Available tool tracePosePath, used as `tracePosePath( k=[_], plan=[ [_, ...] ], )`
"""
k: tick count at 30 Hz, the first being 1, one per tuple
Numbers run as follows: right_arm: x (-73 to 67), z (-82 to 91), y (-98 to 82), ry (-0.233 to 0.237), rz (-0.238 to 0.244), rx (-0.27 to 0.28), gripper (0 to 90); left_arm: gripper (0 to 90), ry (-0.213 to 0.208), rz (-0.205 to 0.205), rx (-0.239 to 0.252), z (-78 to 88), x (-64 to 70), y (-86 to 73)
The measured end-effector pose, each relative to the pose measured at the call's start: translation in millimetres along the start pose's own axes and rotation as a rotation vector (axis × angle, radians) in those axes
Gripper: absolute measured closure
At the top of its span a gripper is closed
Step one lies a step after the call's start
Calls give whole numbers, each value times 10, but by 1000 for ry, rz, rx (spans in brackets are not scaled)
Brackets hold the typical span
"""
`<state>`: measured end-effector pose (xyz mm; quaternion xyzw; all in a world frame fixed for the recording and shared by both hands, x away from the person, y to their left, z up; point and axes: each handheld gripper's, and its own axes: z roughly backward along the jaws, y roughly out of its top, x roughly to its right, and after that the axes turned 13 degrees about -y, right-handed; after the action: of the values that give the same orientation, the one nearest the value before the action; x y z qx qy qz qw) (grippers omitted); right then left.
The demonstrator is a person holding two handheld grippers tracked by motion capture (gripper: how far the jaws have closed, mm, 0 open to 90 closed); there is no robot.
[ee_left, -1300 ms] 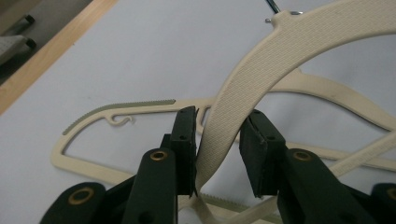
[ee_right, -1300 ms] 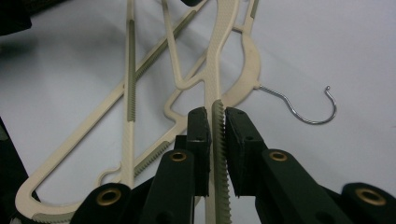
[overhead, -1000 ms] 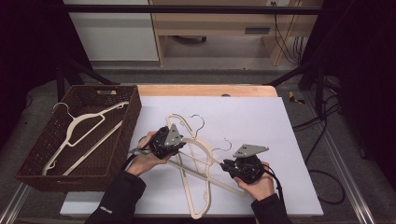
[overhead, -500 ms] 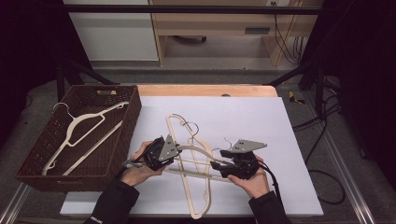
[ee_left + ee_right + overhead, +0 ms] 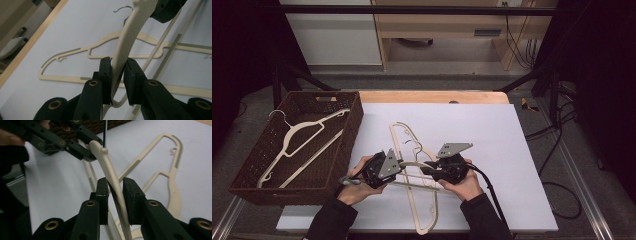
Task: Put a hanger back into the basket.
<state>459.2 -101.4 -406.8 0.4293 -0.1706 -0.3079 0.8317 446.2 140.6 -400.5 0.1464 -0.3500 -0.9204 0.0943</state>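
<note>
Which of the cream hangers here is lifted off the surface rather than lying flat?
The hanger gripped between the left gripper and right gripper. The others lie flat: one in the basket, the rest on the white board.

White table (image 5: 512, 150) bears 1 wicker basket (image 5: 349, 130), 2 hangers (image 5: 399, 137).

Both grippers (image 5: 404, 165) (image 5: 426, 170) have apparently lifted one cream hanger (image 5: 412, 163), right jaws re-closing.

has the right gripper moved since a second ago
Yes. In the high view the right gripper has shifted left, toward the wicker basket, closing the gap to the left gripper; both grip the raised cream hanger.
</note>
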Motion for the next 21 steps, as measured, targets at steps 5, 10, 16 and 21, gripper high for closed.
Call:
tracePosePath(
  k=[5, 10, 16, 21],
  plan=[
    [-27, 56, -7, 106, 55, 14, 857, 688, -36, 48, 31, 71, -4, -16],
    [-64, 129, 20, 123, 79, 13, 865, 600, -92, 83, 73, 173, -30, -1],
    [-102, 255, 106, 156, 111, 40, 866, 585, -135, 68, 87, 254, -11, 76],
    [-173, 289, 174, 166, 153, 37, 866, 699, -168, 60, 81, 314, 1, 126]
  ],
)
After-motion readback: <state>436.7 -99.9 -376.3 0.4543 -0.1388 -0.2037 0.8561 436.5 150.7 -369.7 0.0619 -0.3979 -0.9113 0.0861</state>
